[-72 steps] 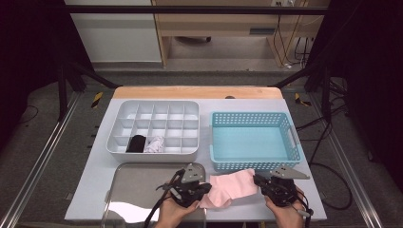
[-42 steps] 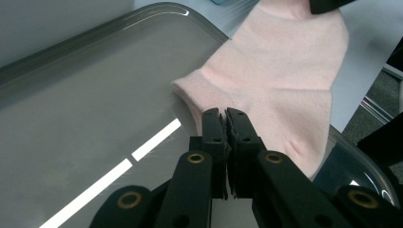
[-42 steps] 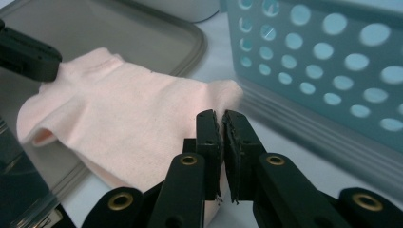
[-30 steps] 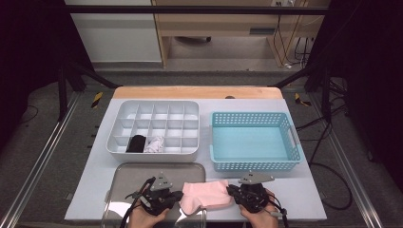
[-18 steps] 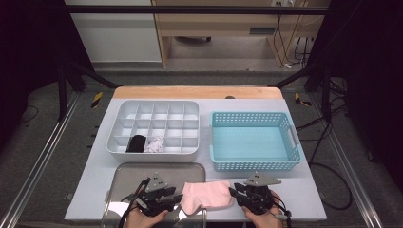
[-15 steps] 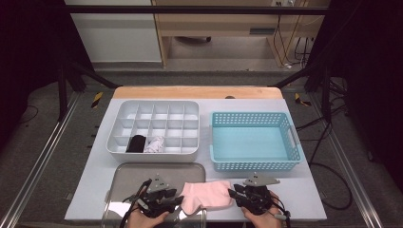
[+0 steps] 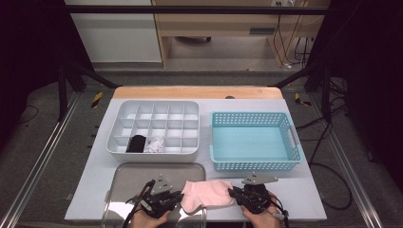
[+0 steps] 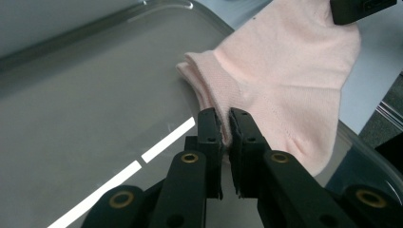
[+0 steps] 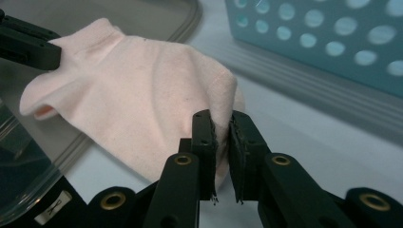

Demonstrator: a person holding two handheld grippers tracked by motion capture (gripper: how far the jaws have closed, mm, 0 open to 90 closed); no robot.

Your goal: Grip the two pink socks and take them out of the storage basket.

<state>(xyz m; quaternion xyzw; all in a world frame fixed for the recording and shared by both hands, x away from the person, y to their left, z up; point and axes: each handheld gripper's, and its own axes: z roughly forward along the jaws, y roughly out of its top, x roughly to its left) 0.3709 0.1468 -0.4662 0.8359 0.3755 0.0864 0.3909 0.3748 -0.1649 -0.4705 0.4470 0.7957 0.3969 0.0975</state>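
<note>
From the high view, I held my left gripper (image 7: 175, 199) and my right gripper (image 7: 235, 196) at the near edge of the white table (image 7: 304, 199), one at each end of a single pink sock (image 7: 206, 194). The sock lay stretched between them, its left end over the right rim of the one grey metal tray (image 7: 128, 173) and its right end on bare tabletop. Behind it stood one white divided box (image 7: 152, 110) with a black bundle (image 7: 137, 143) and a pale bundle (image 7: 155, 144) in its front row, and one empty blue basket (image 7: 256, 166) to its right. Bare table ran on to the right of my right gripper.

In the left gripper view, my jaws had just been closing and were clenched on the sock's (image 8: 285, 76) ribbed cuff edge, above the tray's (image 8: 85, 104) flat floor.

In the right gripper view, my jaws had likewise just been closing and pinched a fold at the sock's (image 9: 142, 104) other end, near the basket's (image 9: 323, 42) wall.
</note>
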